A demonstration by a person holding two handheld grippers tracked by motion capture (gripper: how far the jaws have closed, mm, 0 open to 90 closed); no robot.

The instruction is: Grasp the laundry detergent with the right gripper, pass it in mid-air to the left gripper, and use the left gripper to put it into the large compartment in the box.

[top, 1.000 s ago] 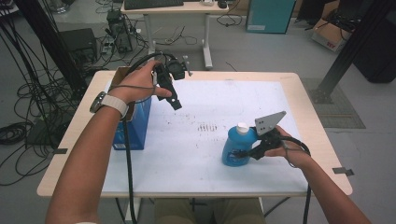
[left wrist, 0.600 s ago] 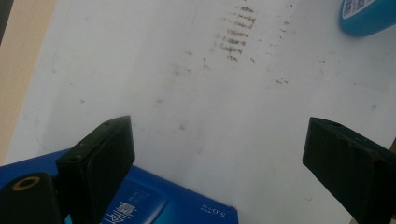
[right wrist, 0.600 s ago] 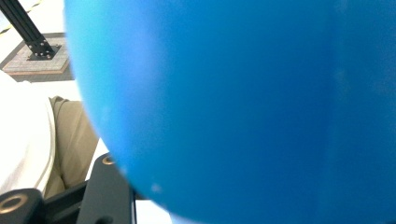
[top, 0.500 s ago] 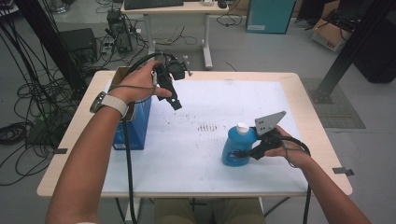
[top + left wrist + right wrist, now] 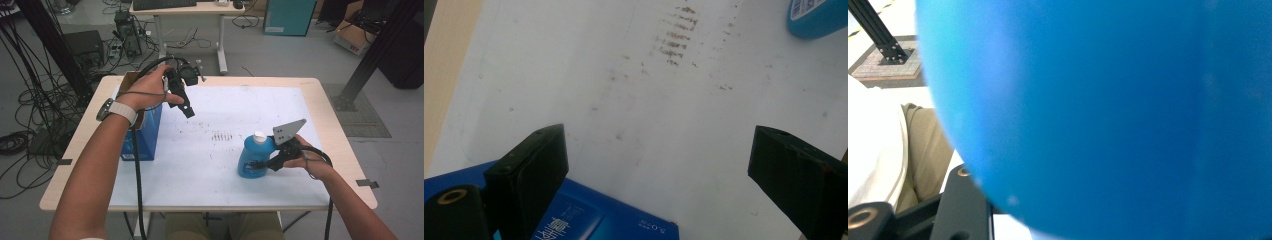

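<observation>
A blue bottle (image 5: pixel 251 159) with a white cap (image 5: pixel 258 136) stands upright at the right of the white table sheet (image 5: pixel 235 105). My right gripper (image 5: pixel 258 165) is shut on its body from the right side. In the right gripper view the bottle (image 5: pixel 1108 115) bulges close in front of the camera and hides one jaw. My left gripper (image 5: pixel 187 109) hangs open and empty above the table's back left, pointing down. Through its wide jaws in the left gripper view (image 5: pixel 659 170) I see a blue box (image 5: pixel 594 220) below and the bottle's base (image 5: pixel 819 17) at the far corner.
The blue box (image 5: pixel 146 135) stands at the table's left edge under my left forearm. Brown smudges (image 5: pixel 222 136) mark the sheet's middle. The wooden table edge (image 5: pixel 345 145) runs close to the right of the bottle. Cables and a second desk (image 5: pixel 185 7) lie beyond the table.
</observation>
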